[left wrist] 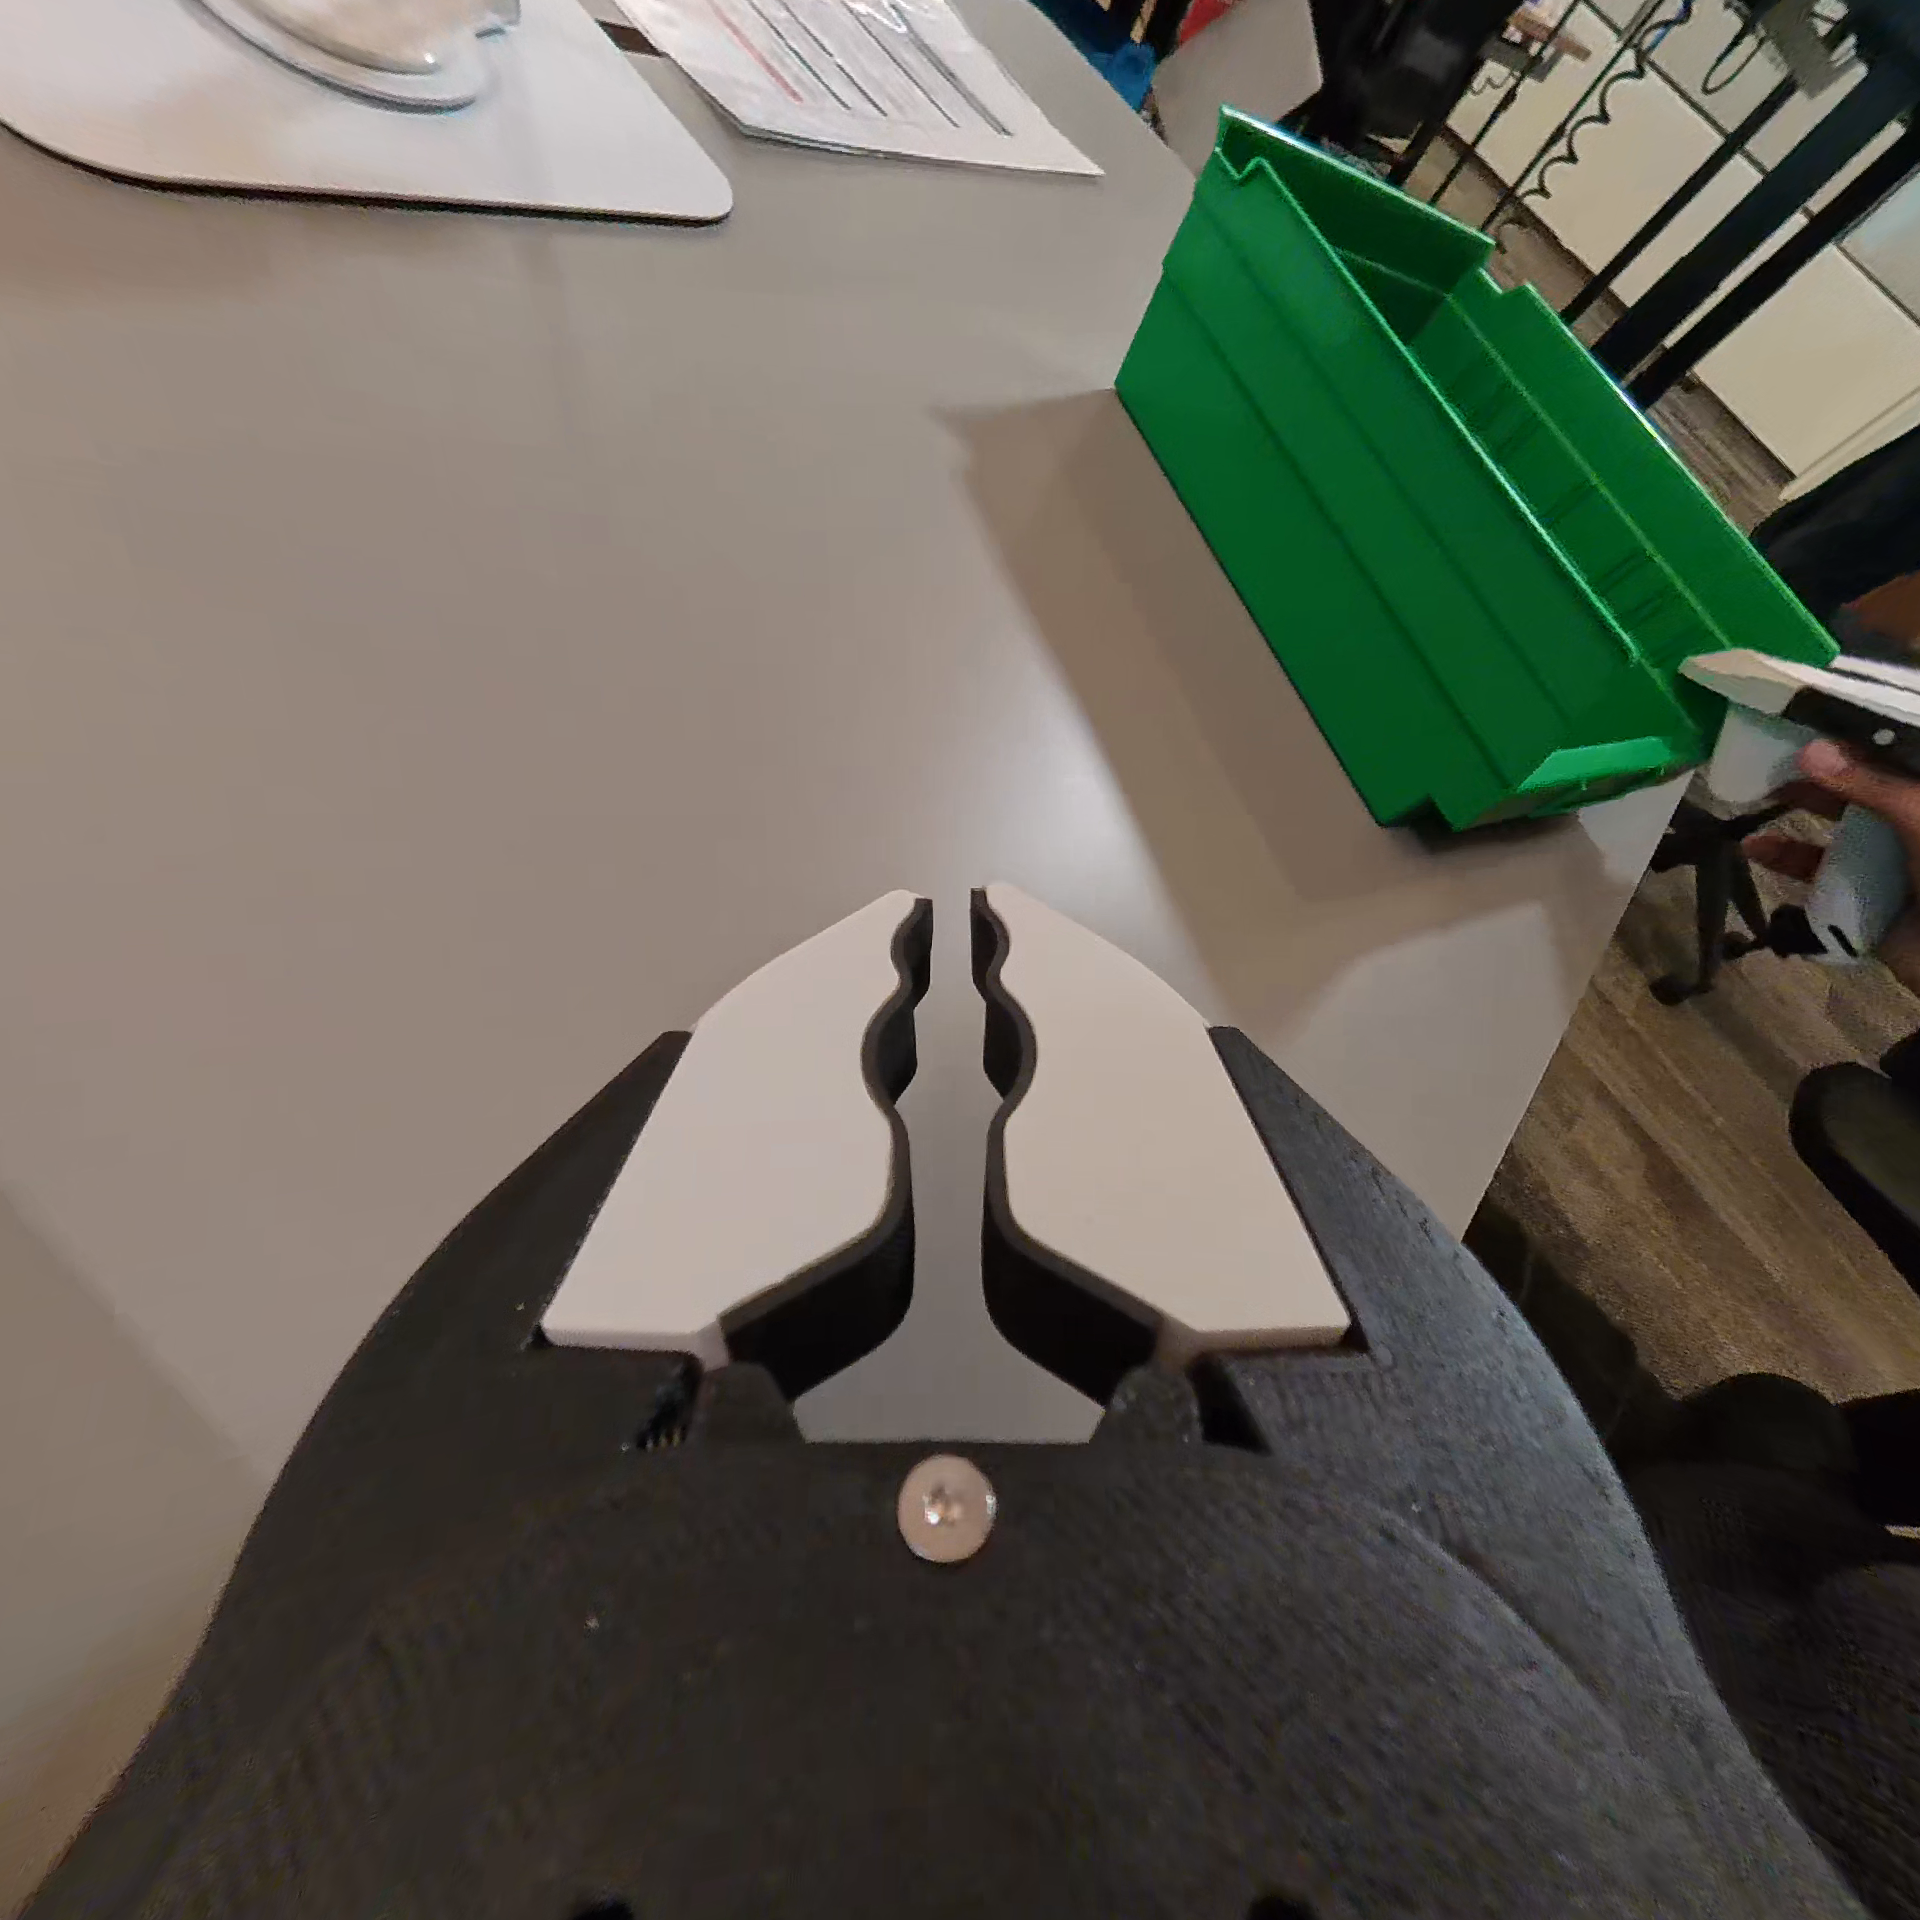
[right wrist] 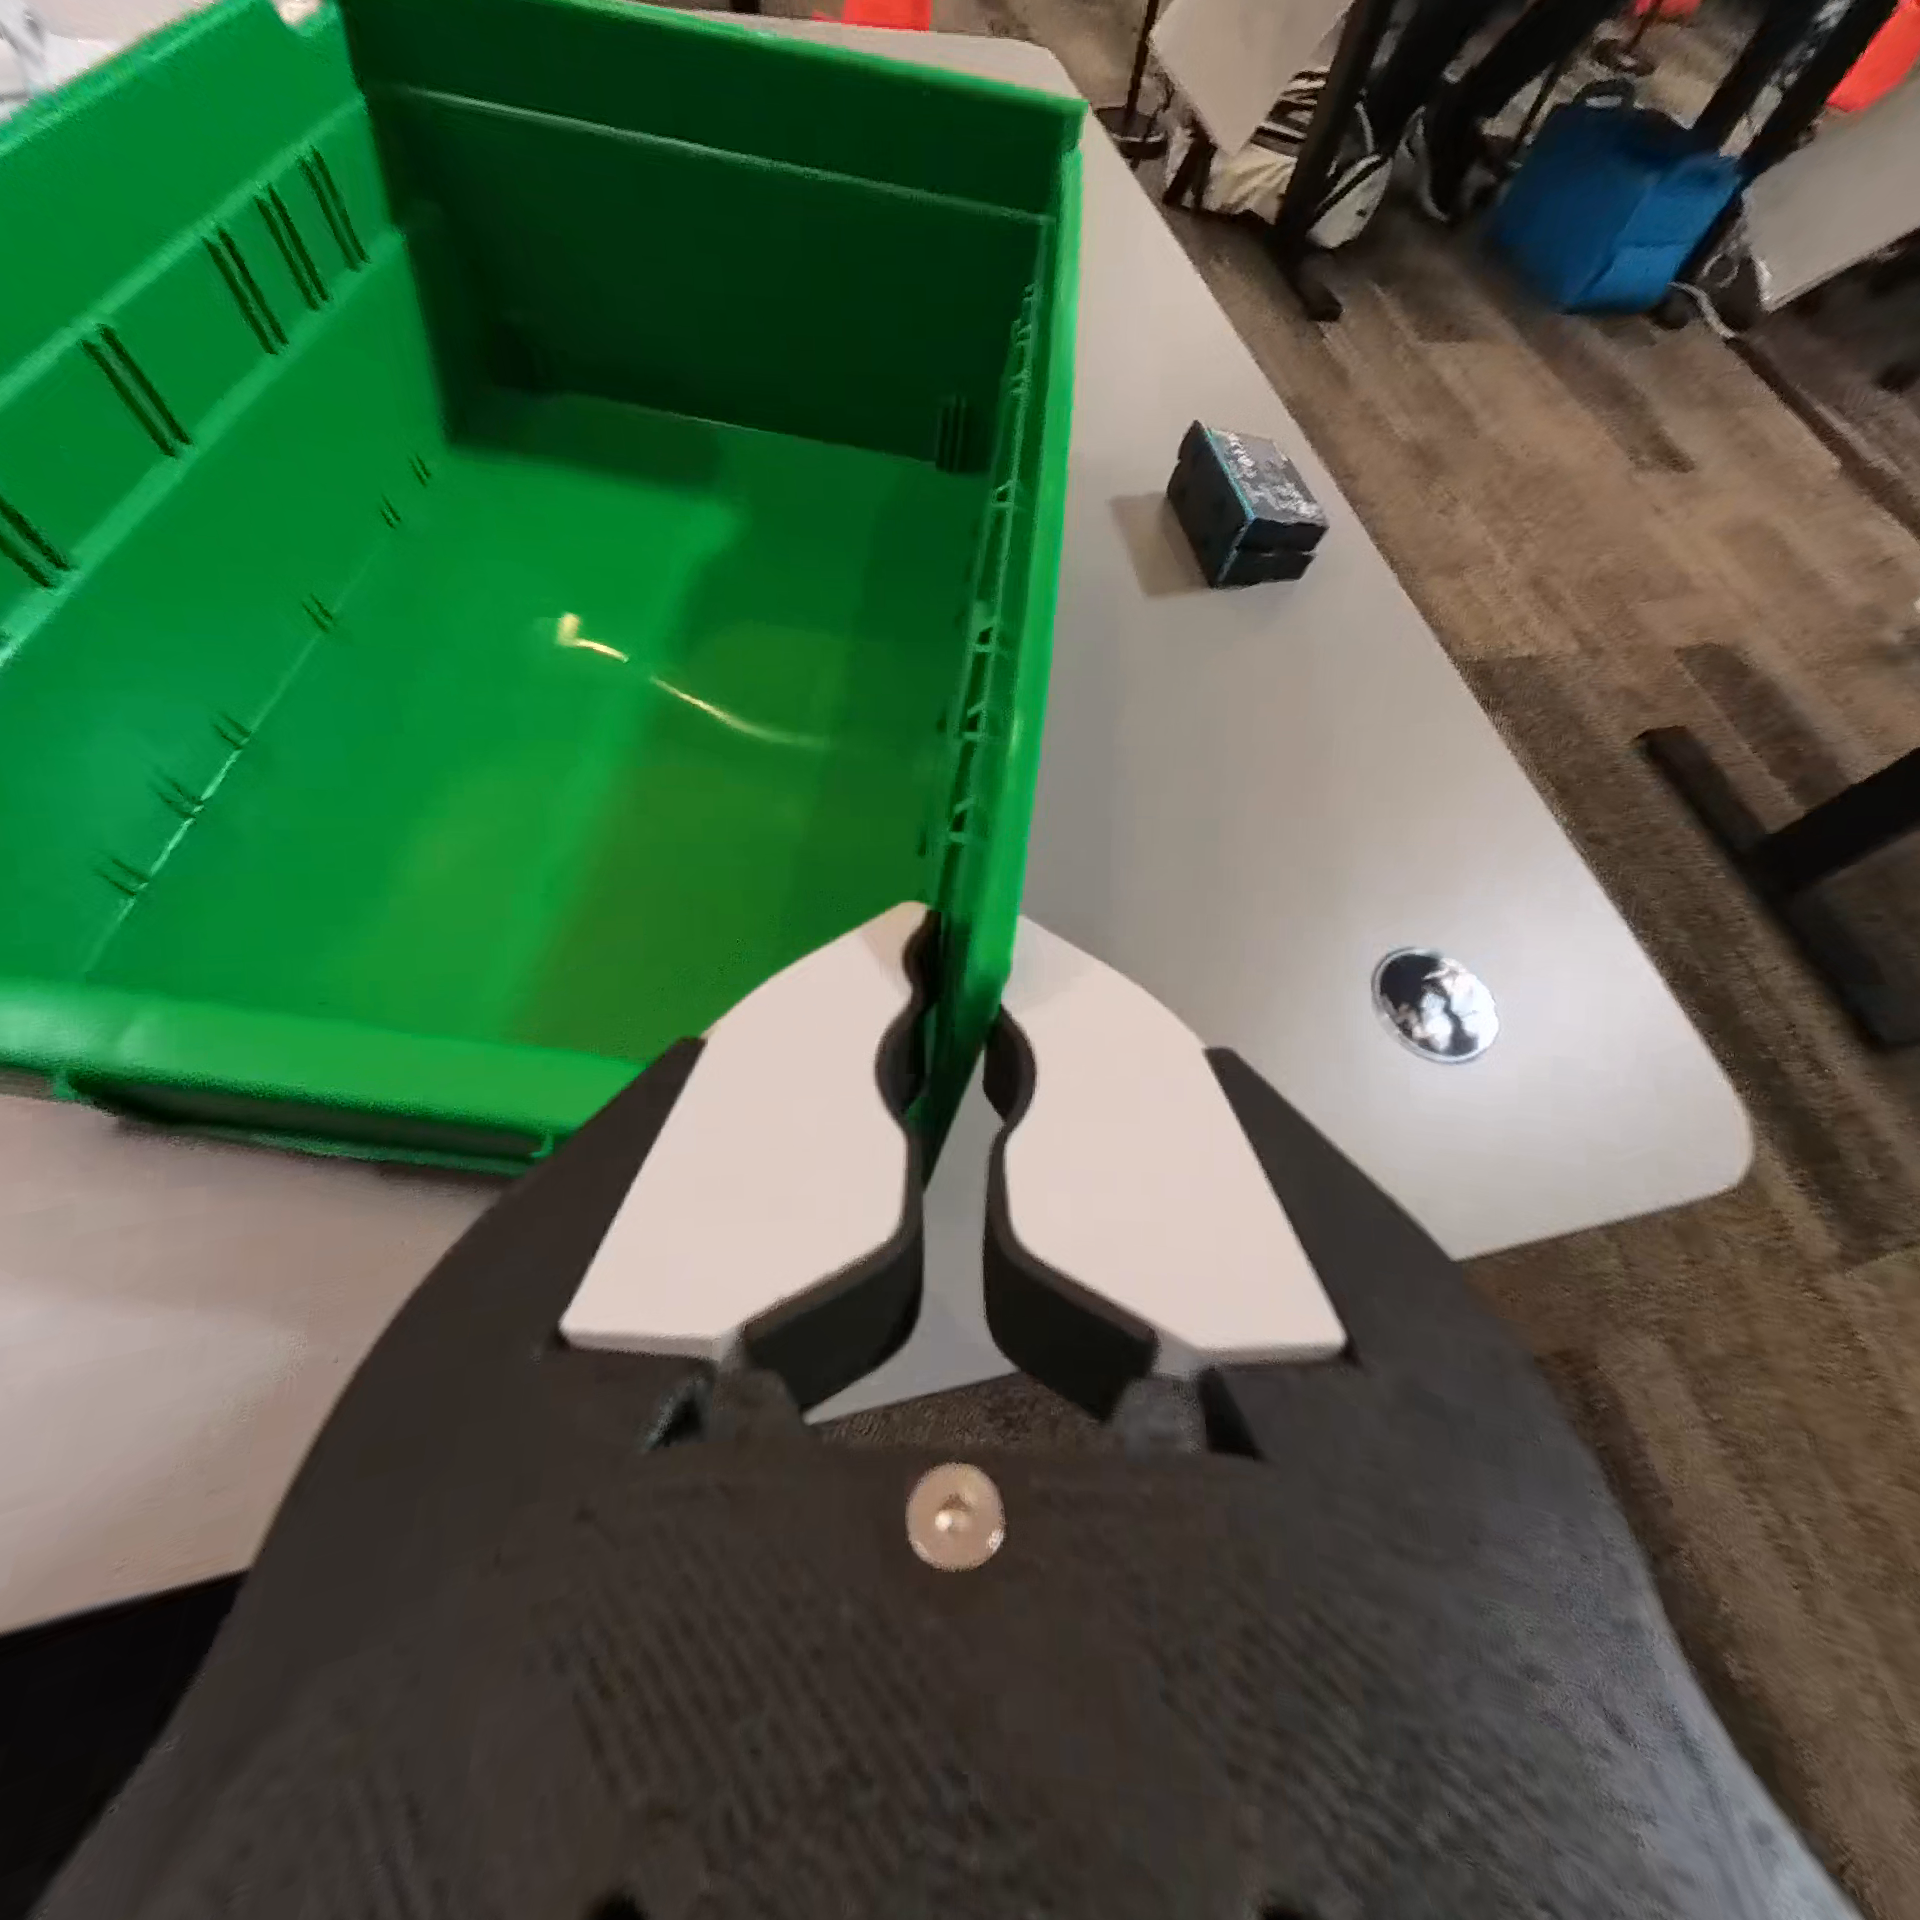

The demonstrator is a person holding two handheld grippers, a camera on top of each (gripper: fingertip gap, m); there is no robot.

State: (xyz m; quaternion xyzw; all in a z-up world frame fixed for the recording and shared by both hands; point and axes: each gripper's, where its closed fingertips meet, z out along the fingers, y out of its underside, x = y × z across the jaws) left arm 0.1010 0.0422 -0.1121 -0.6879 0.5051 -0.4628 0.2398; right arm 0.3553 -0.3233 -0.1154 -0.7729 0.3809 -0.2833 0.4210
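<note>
A green plastic bin (right wrist: pixel 499 644) stands empty on the grey table (right wrist: pixel 1247 790). My right gripper (right wrist: pixel 961 935) is shut on the bin's right side wall near its front corner, one finger inside and one outside. In the left wrist view the bin (left wrist: pixel 1382 499) stands at the right by the table's edge, and the right gripper (left wrist: pixel 1766 686) shows at its near end, held by a hand. My left gripper (left wrist: pixel 951 904) is shut and holds nothing, hovering over bare table (left wrist: pixel 520 623) to the left of the bin.
A small dark box (right wrist: pixel 1247 504) and a round black grommet (right wrist: pixel 1434 1003) lie on the table right of the bin. A white mat (left wrist: pixel 364 135) with a clear dish and a printed sheet (left wrist: pixel 862 83) lie at the far side. Chairs and bags stand on the floor beyond.
</note>
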